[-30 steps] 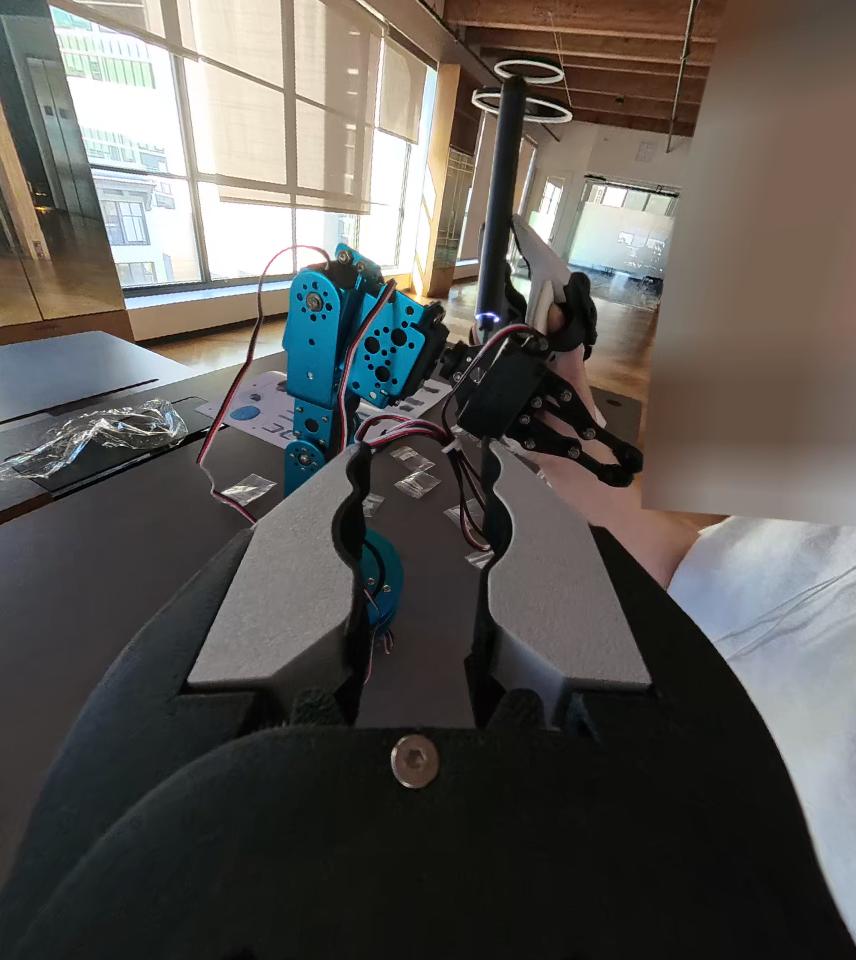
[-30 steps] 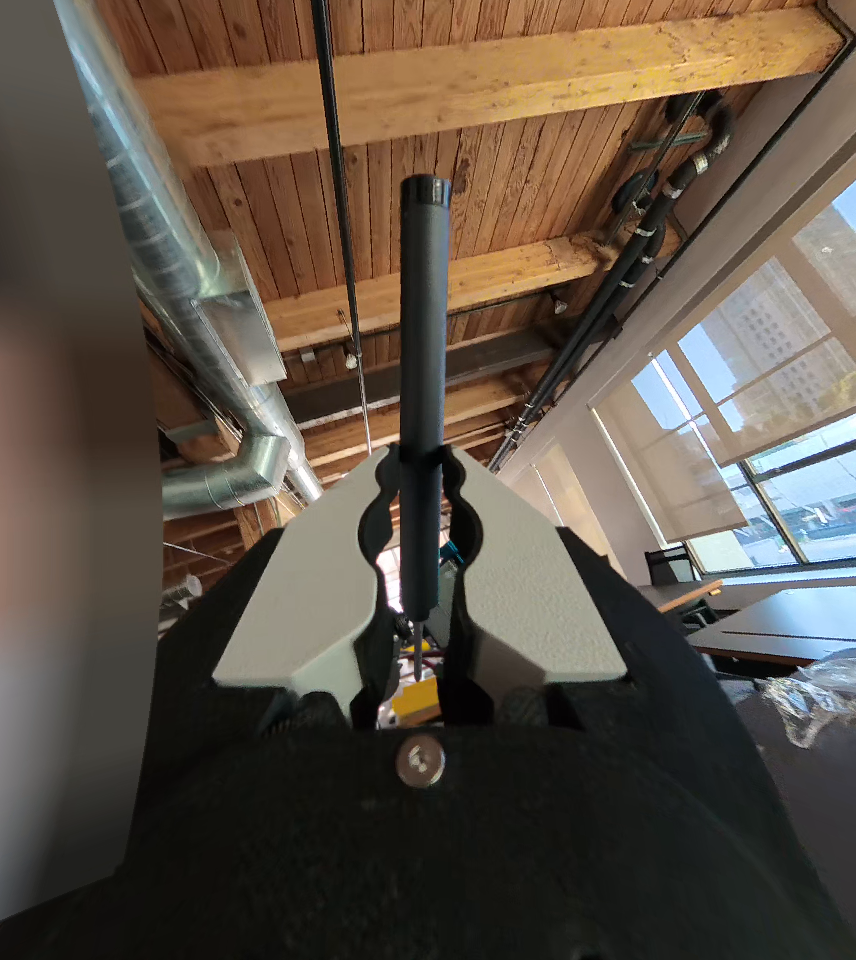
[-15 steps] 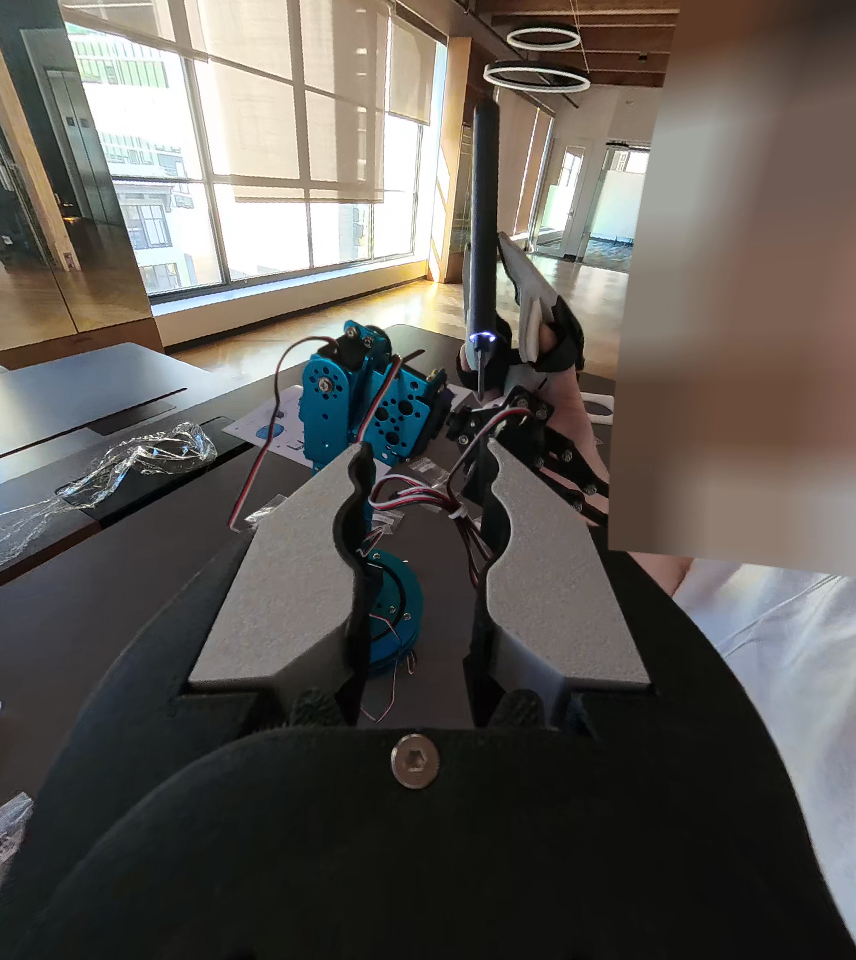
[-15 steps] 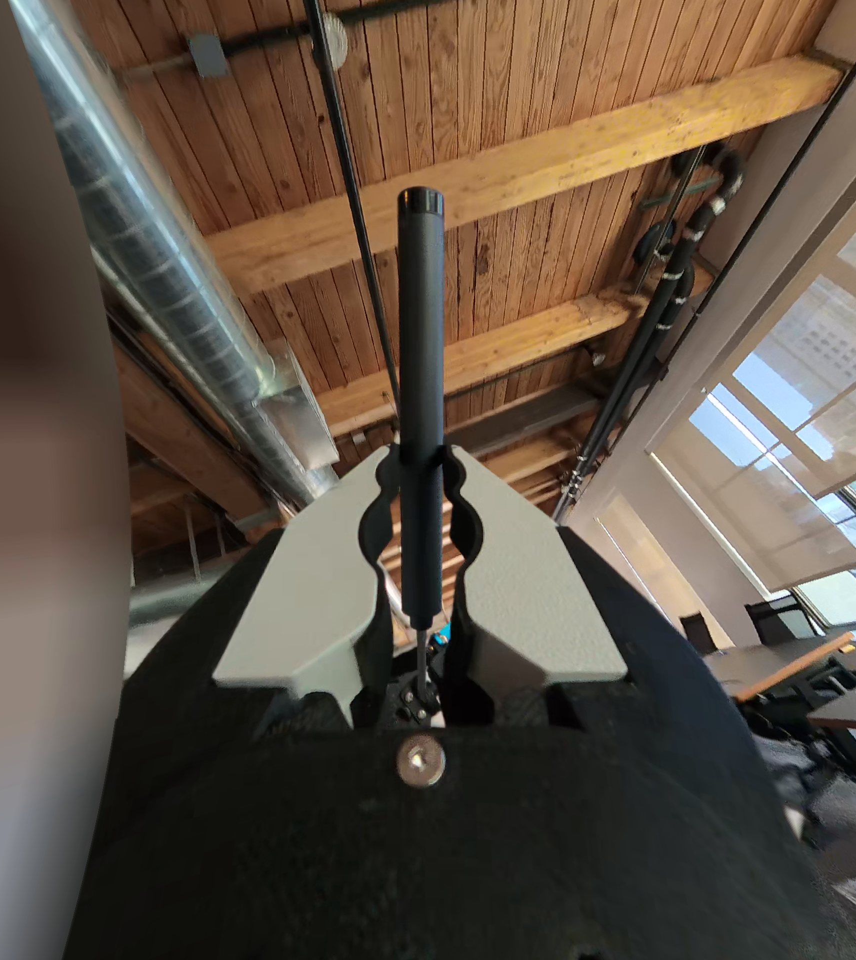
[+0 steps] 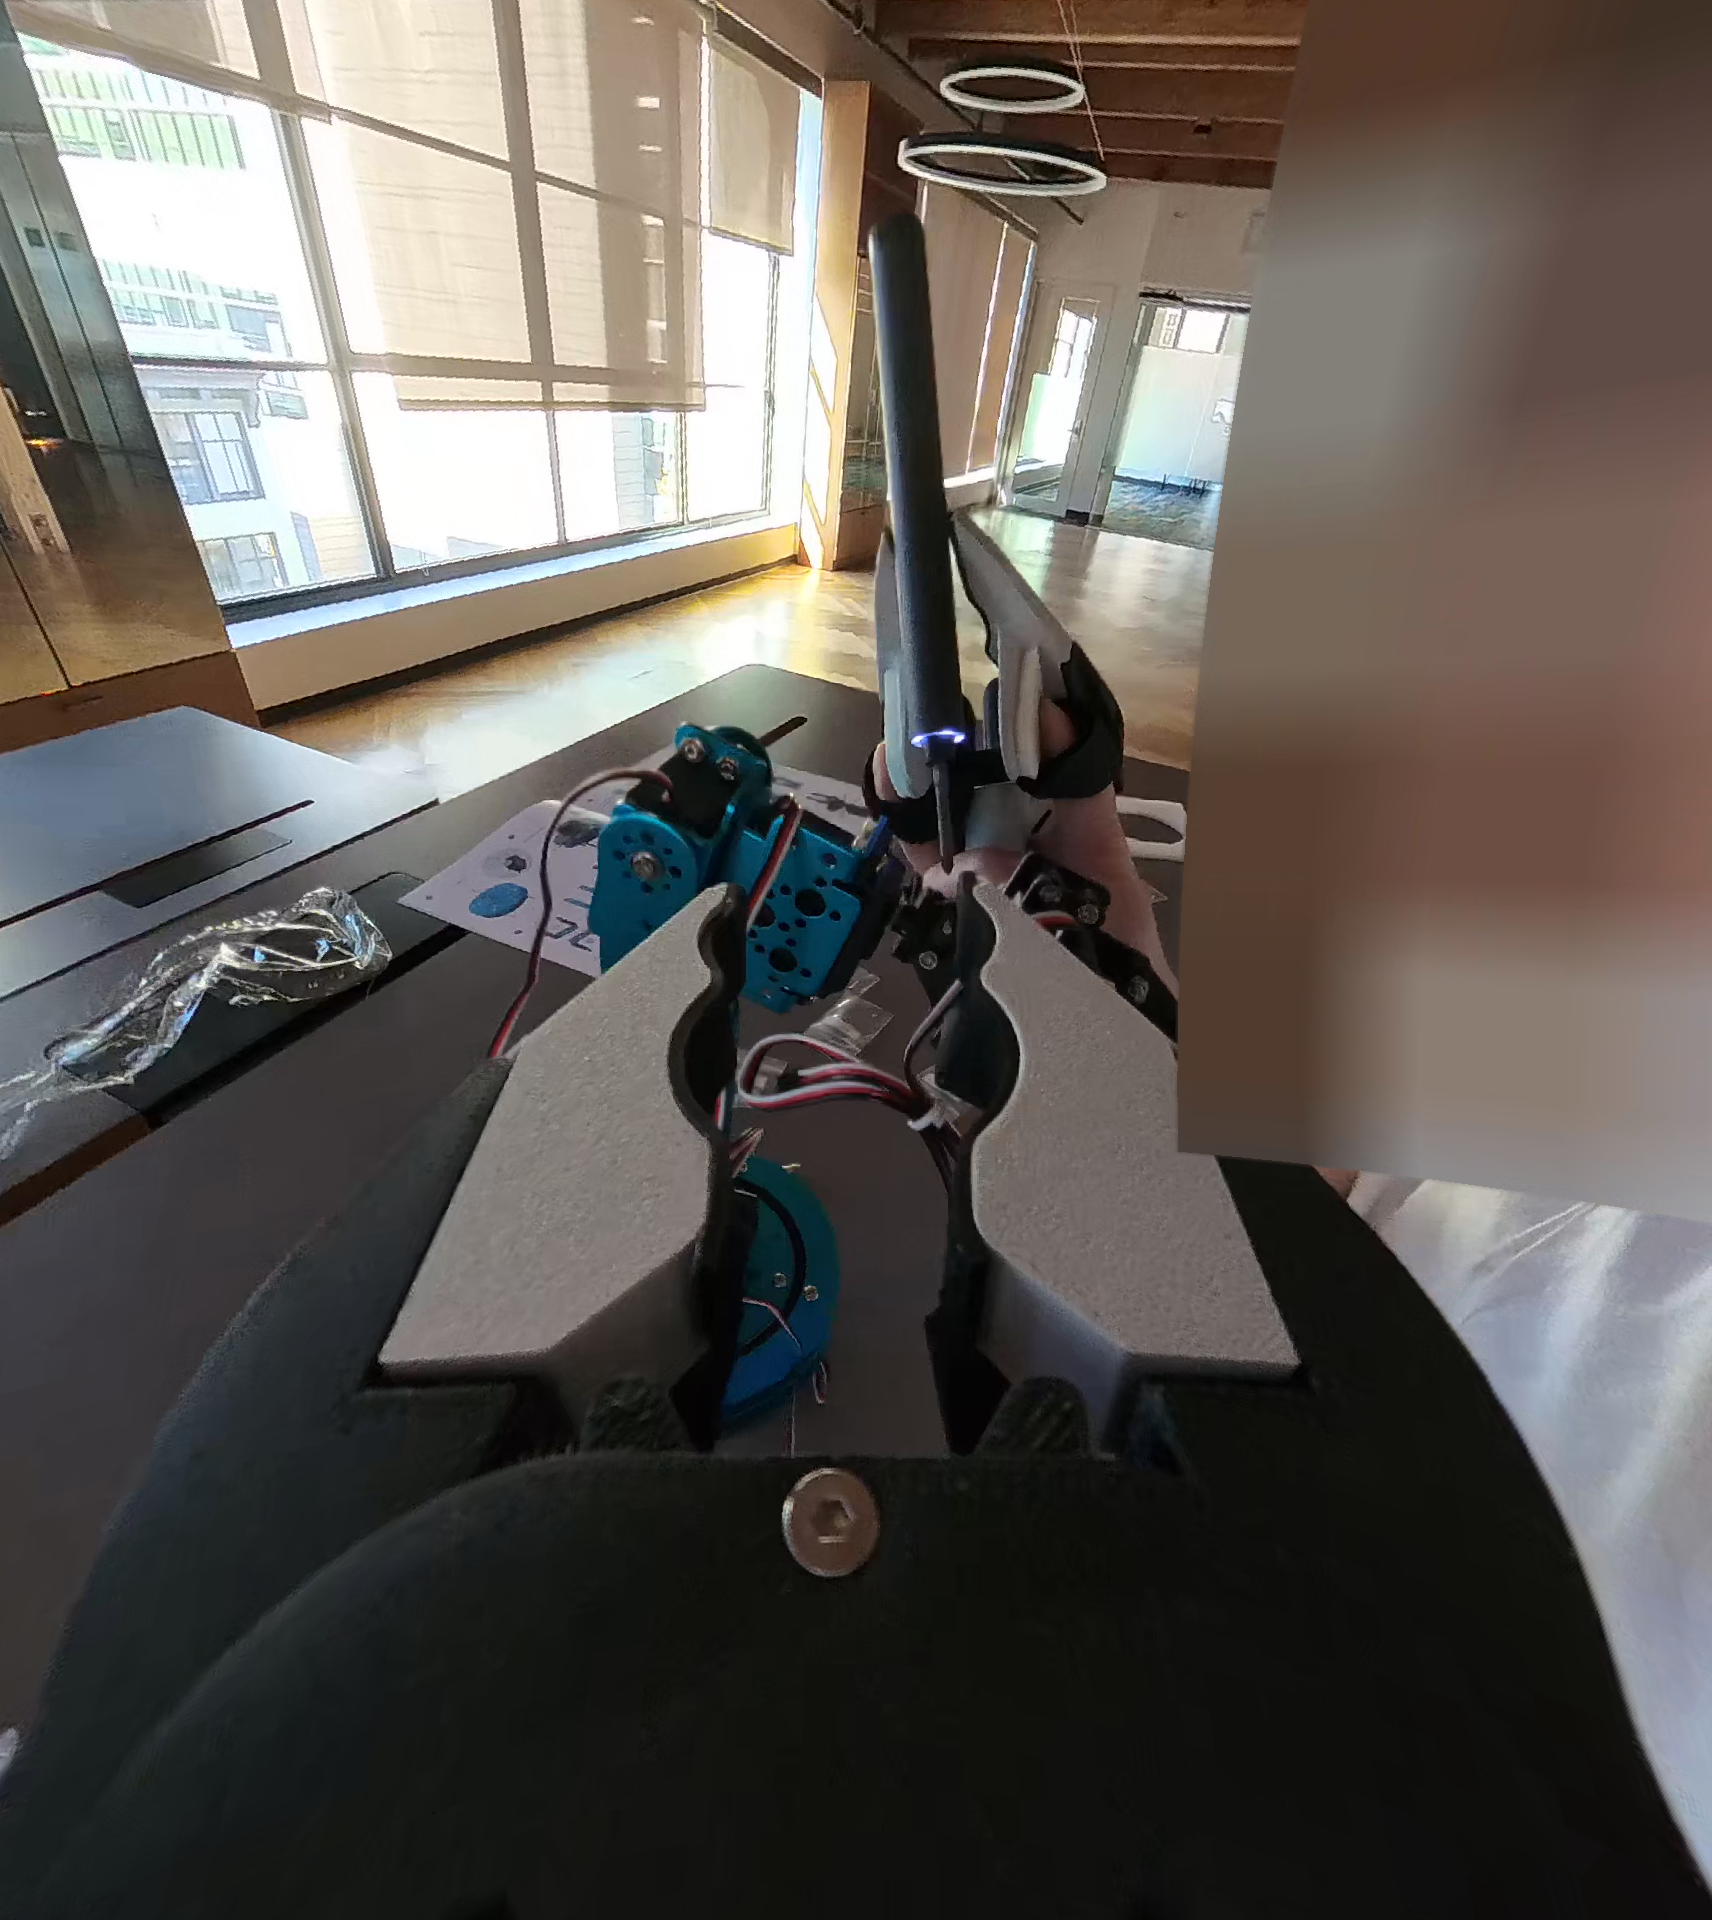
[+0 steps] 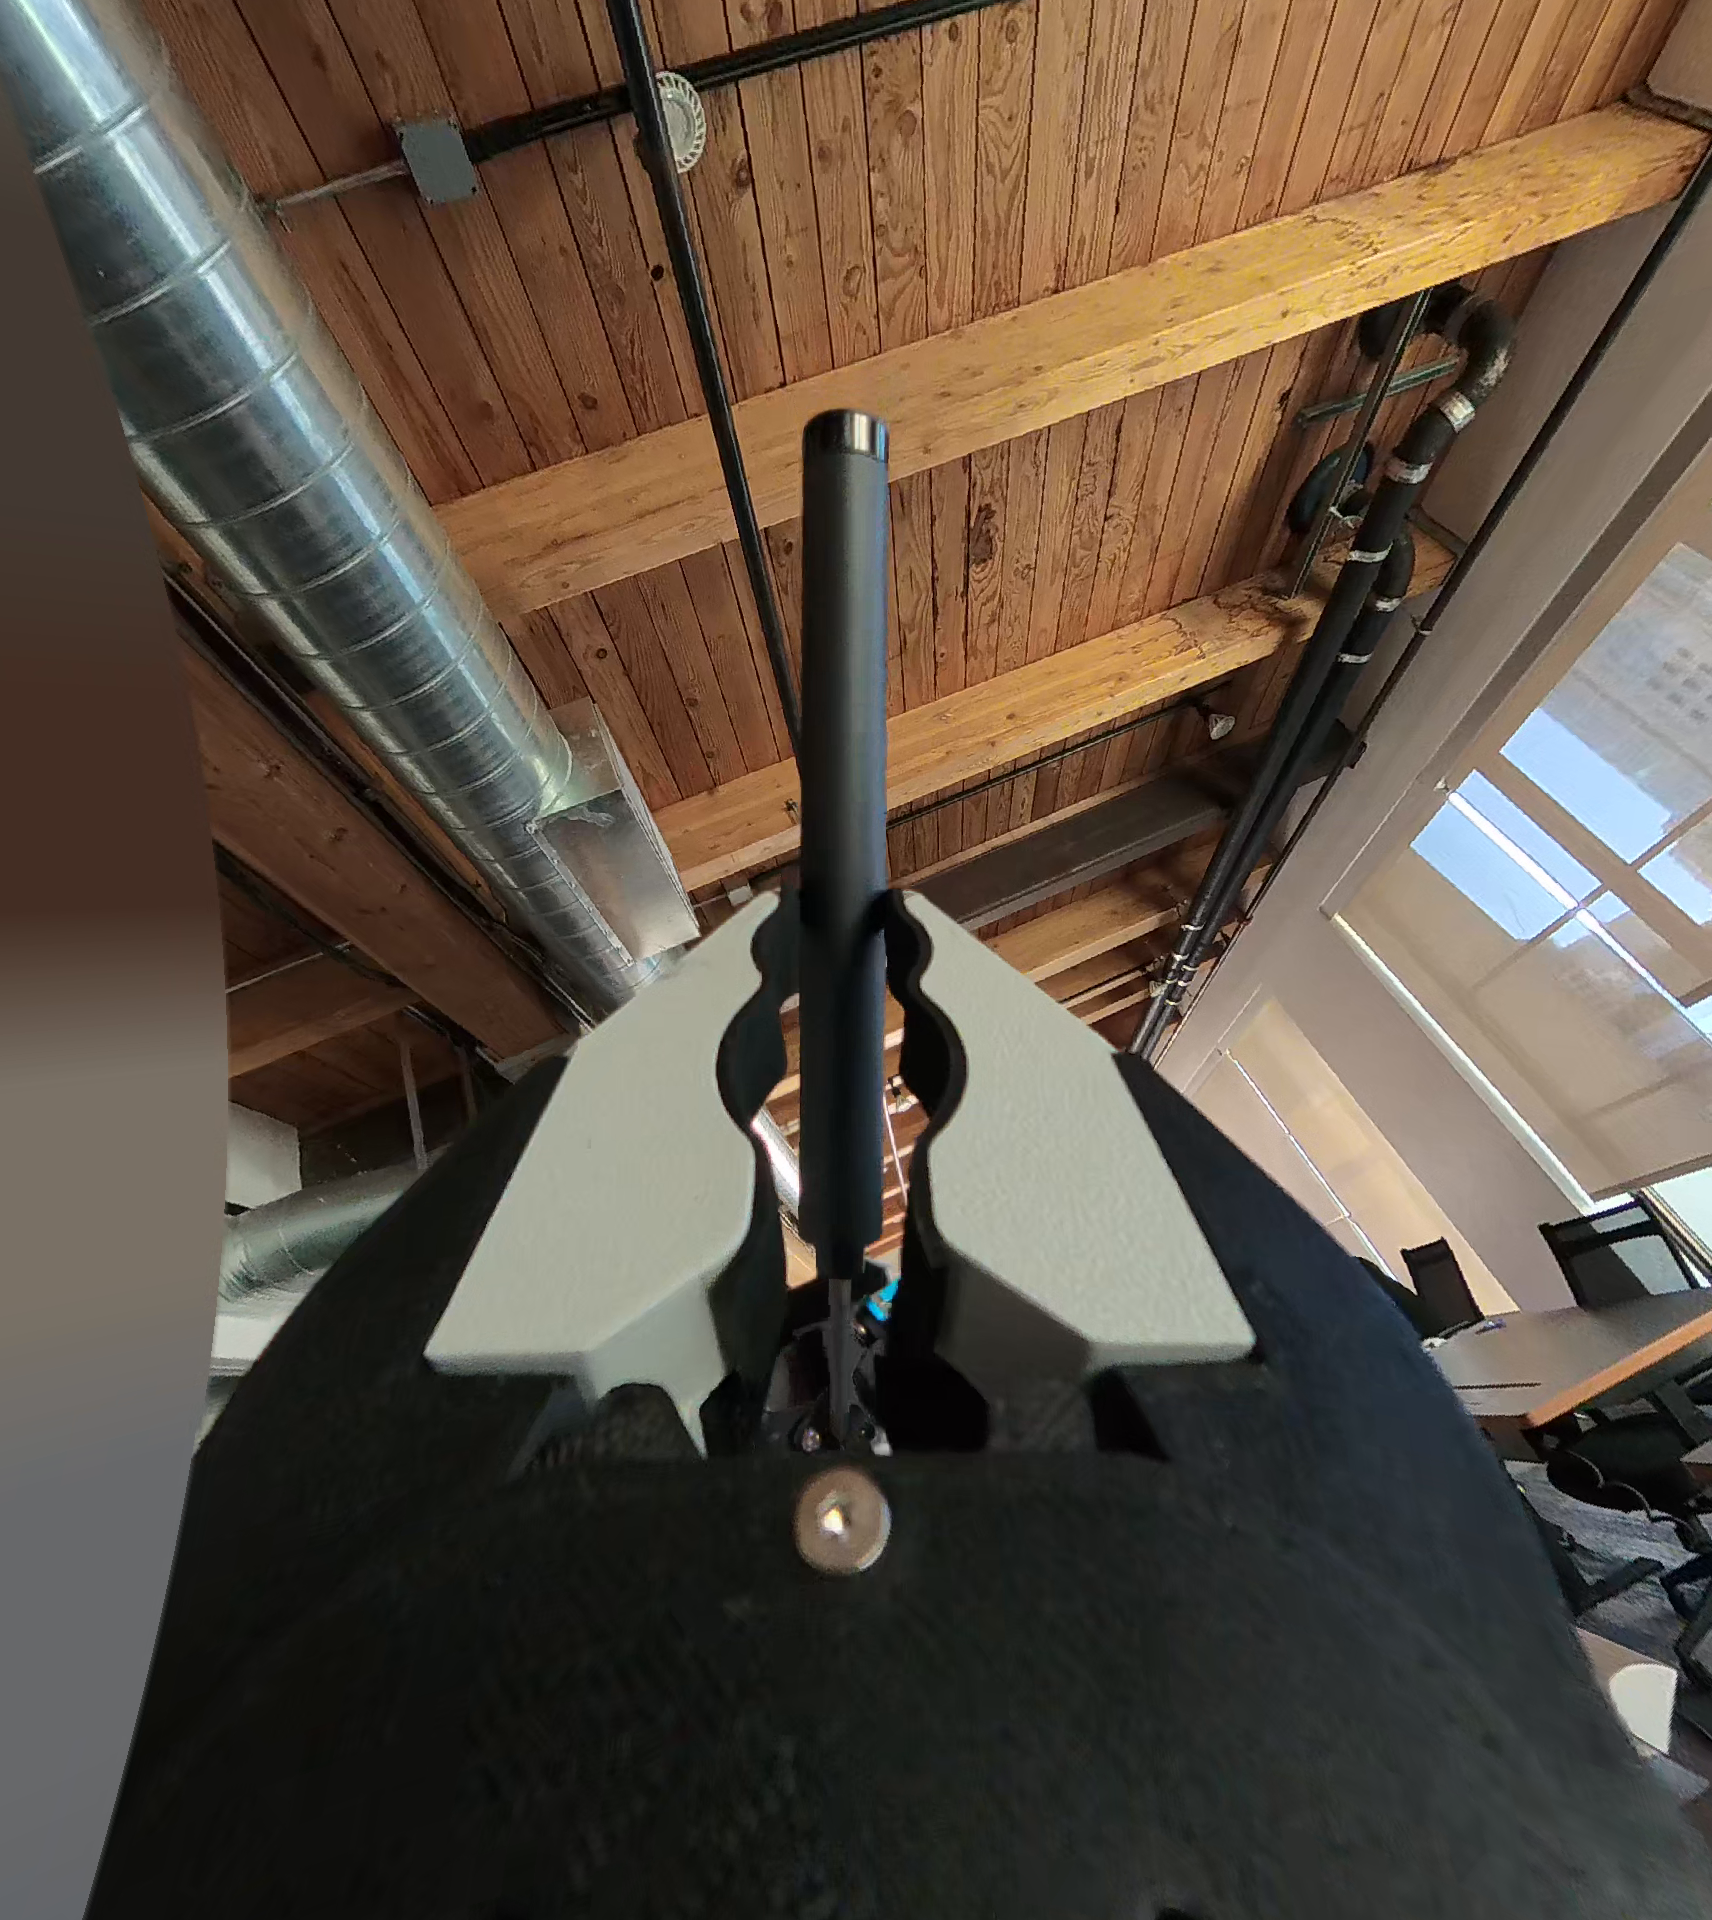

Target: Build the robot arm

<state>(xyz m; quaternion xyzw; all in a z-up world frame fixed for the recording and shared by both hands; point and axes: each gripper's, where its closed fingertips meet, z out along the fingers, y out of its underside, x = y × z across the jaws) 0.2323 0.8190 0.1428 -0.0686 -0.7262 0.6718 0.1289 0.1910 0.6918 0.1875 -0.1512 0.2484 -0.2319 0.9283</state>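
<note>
In the left wrist view a blue metal robot arm kit (image 5: 686, 873) lies on a dark table (image 5: 260, 1143). Its round blue base (image 5: 790, 1268) sits low, beside my left finger. Red, white and black wires (image 5: 831, 1081) run across the gap between the fingers. My left gripper (image 5: 847, 904) is open; its pads stand well apart and press on nothing. My right gripper (image 6: 839, 914) is shut on a black electric screwdriver (image 6: 841, 727) and points at the ceiling. In the left wrist view the right gripper (image 5: 935, 644) holds the screwdriver (image 5: 919, 499) upright. Its bit is down at the kit's black claw (image 5: 1091, 920).
Crumpled clear plastic (image 5: 228, 966) lies to the left. A printed sheet (image 5: 519, 894) and small clear bags (image 5: 847, 1023) lie by the kit. A second table (image 5: 104, 790) stands at far left. A person's white sleeve (image 5: 1610, 1455) is at right. A metal duct (image 6: 312, 499) runs overhead. The grippers' ends are close to 15 centimeters from one another.
The left view has drawn back, so the kit looks lower and farther off. The screwdriver's bit has come down to the black claw. The right view has tilted further up. Neither grasp has changed.
</note>
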